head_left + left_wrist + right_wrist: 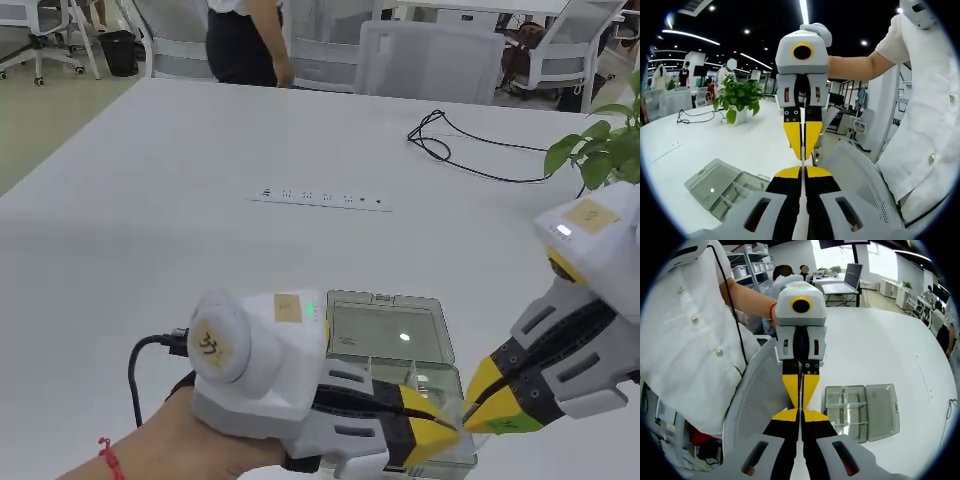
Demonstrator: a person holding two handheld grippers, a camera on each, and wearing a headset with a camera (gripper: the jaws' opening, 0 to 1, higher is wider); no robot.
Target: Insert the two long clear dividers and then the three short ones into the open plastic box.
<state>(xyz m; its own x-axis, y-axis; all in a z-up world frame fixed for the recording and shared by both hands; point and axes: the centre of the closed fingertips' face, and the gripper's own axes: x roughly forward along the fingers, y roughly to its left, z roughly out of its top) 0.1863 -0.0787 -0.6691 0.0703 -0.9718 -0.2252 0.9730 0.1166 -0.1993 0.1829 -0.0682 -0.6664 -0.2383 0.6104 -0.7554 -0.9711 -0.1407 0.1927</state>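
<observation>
Head view, workbench: the left gripper (440,422), held by a hand (200,450) wearing a red cord bracelet (108,460), meets the right gripper (490,400) tip to tip just above the near right corner of the open plastic box (395,362). Both pairs of yellow-tipped jaws are pressed together on a thin clear divider (458,412), a small glassy sliver showing between the tips. In the two gripper views it runs edge-on as a fine pale line between each gripper's jaws, and whether it is a long or a short piece cannot be told. Beneath the tips, the box's shallow rectangular base carries clear partitions (845,410) standing upright, which cut it into small compartments. Its hinged lid (385,330), flat, smoky-clear and glossy with a spot of reflected light, lies folded back on the far side of the base. The box rests on a smooth white table (200,250). Well beyond the box lie a white power strip (320,197) and a looped black cable (450,145), with a leafy green plant (600,150) to its far right. A person in a white buttoned shirt (690,330) holds both grippers.
</observation>
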